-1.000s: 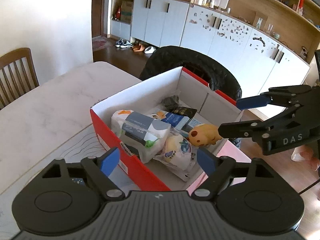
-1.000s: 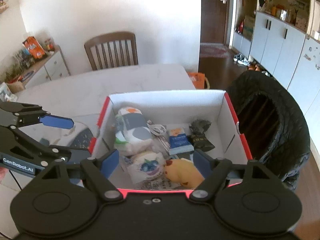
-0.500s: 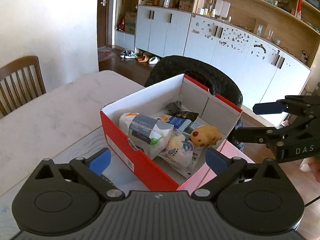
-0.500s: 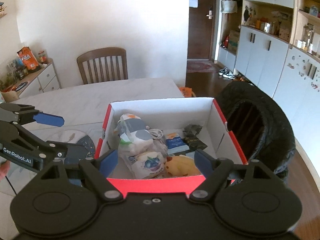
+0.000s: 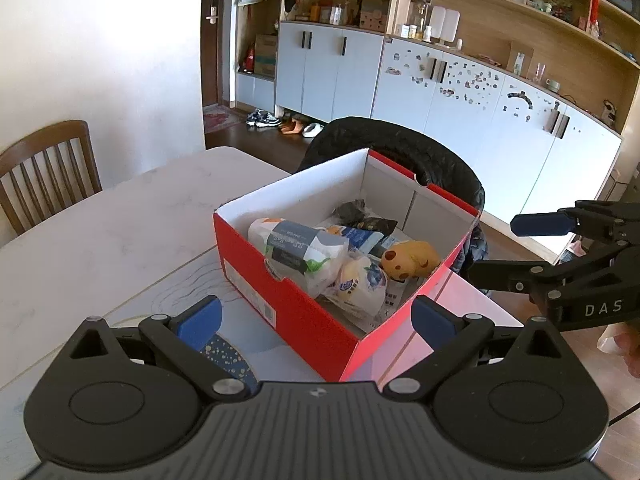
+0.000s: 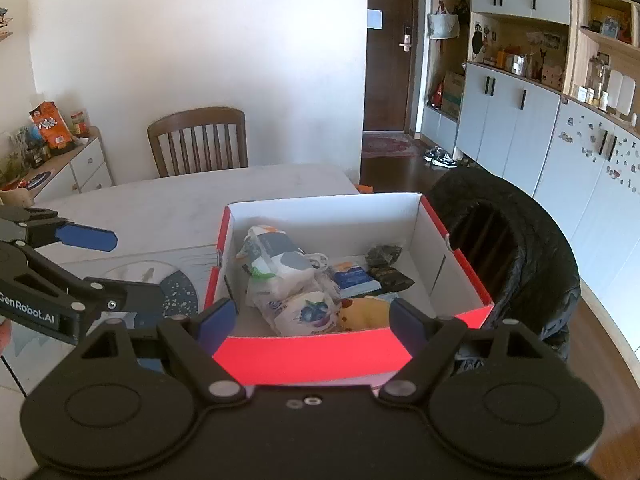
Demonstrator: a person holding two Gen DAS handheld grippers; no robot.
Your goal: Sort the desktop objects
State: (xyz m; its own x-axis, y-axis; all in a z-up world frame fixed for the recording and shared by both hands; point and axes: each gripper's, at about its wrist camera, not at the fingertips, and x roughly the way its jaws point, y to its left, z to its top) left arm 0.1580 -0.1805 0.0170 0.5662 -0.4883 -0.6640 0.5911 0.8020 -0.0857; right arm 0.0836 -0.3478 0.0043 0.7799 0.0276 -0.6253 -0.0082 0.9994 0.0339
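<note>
while i hold both tools back from the table's near edge, the left gripper (image 5: 316,316) has its jaws spread wide with nothing between them; they have just been opening. the right gripper (image 6: 312,318) is also released and empty, blue pads well apart.

in front of me sits the red box (image 5: 304,312) with white inner walls, open-topped, resting on the pale marble table (image 5: 100,232) near its right edge. inside it i see a wrapped tissue pack (image 5: 296,244) lying toward the left wall, a clear bag with a blueberry print (image 5: 360,280) at the near side, a yellow plush toy (image 5: 408,258) just beside that bag, a blue packet (image 6: 352,278) in the middle and a dark crumpled wrapper (image 6: 384,254) toward the far wall. all of it lies loose, touching and overlapping.

just left of the box, a round dark blue speckled mat (image 6: 180,292) lies flat on the table. a black jacket draped over a chair (image 6: 516,248) stands beyond the box's right side, and a wooden chair (image 6: 198,140) waits at the table's far side.
</note>
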